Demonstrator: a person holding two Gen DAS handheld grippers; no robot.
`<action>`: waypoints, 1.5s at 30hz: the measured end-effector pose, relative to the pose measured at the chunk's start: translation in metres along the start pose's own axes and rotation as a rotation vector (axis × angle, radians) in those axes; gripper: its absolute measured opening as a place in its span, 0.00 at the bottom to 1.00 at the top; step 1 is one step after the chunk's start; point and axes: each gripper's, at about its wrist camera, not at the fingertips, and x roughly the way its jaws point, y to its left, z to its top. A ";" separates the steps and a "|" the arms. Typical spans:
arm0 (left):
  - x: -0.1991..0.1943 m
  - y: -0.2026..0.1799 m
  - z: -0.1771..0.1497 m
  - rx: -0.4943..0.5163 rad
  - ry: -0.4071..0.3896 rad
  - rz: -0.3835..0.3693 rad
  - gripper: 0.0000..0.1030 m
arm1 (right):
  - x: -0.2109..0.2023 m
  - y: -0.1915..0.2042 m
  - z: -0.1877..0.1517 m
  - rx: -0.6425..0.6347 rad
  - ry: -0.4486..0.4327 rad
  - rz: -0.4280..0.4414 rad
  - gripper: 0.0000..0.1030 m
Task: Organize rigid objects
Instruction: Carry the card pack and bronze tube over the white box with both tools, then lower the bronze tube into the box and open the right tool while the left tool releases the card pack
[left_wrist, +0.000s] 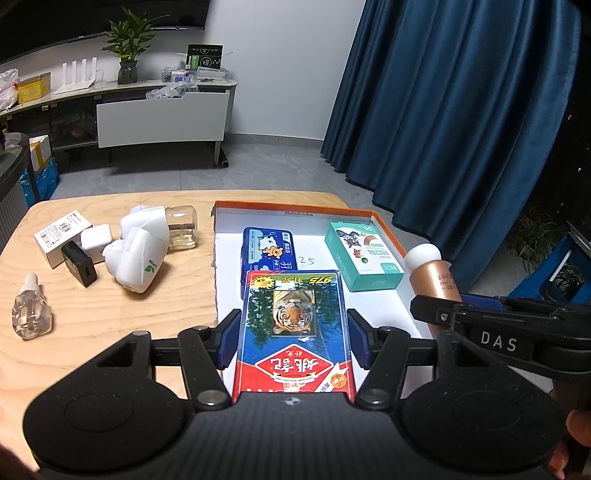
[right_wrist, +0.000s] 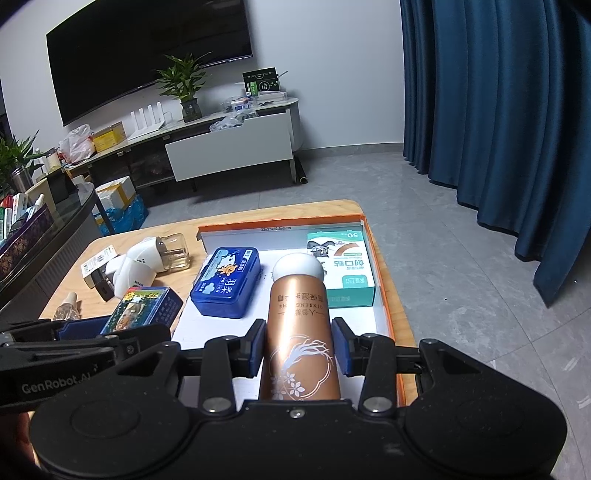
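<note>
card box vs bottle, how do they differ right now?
The card box is flat, rectangular and blue-red with a tiger picture; the bottle is a round copper cylinder with a white cap. The left hand-held gripper holds the box, the right the bottle. Both hang over the tray.

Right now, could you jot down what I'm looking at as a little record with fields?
left gripper: shut on the tiger playing-card box, held over the tray's near end
right gripper: shut on the copper bottle with a white cap
tray: orange-rimmed, white inside, on the wooden table
in tray: blue tin, green bandage box
left on table: two white plug-in diffusers, small clear bottle, black charger, white charger, white carton
</note>
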 end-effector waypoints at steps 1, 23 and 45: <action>0.000 0.000 0.000 0.001 0.001 0.000 0.58 | 0.000 0.000 0.000 0.000 -0.001 0.000 0.46; 0.001 -0.001 -0.001 0.003 0.000 0.003 0.58 | 0.006 0.002 0.001 -0.013 0.011 -0.001 0.46; 0.005 0.002 -0.002 0.005 0.016 0.009 0.58 | 0.015 -0.007 0.004 -0.007 0.040 -0.035 0.01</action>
